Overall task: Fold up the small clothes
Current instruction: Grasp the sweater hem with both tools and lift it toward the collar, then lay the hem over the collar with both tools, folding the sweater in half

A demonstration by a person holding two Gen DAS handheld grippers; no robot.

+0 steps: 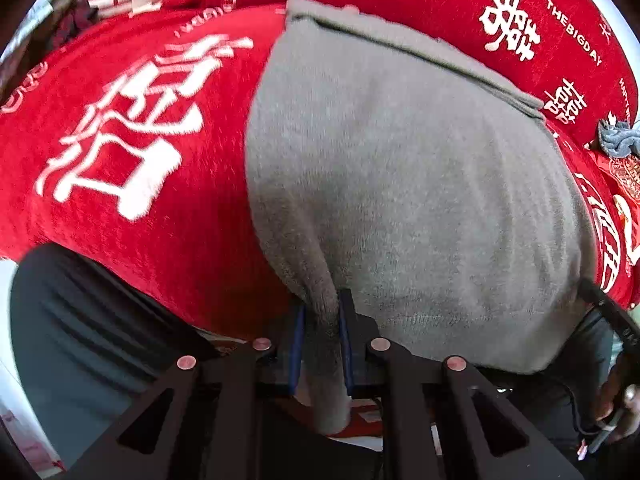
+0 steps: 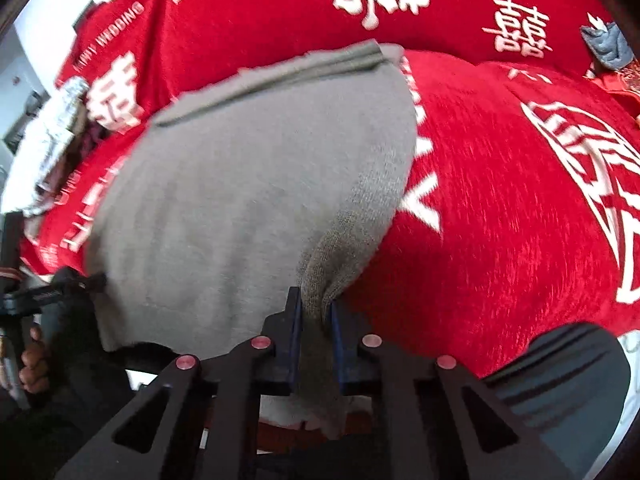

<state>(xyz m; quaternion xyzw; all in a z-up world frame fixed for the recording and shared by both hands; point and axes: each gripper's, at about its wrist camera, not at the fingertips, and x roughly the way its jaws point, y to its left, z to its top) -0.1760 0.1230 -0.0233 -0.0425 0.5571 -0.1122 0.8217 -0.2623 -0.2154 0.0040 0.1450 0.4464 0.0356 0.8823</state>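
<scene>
- Left claw (image 1: 322, 336) is pinching one near corner of the grey knit garment (image 1: 400, 168); right claw (image 2: 314, 332) is pinching the other.
- Garment is lying on the red printed cloth (image 1: 132, 128).
- Fold is starting; next, likely carrying both corners evenly toward the far hem.

bare red blanket (image 2: 500, 208) open right of grey garment (image 2: 240, 200), small grey-blue cloth (image 2: 606, 46) far corner

We see a grey garment (image 1: 400, 184) of soft, matt knit; the red cover (image 1: 132, 128) beneath it looks plush, with white print.
</scene>
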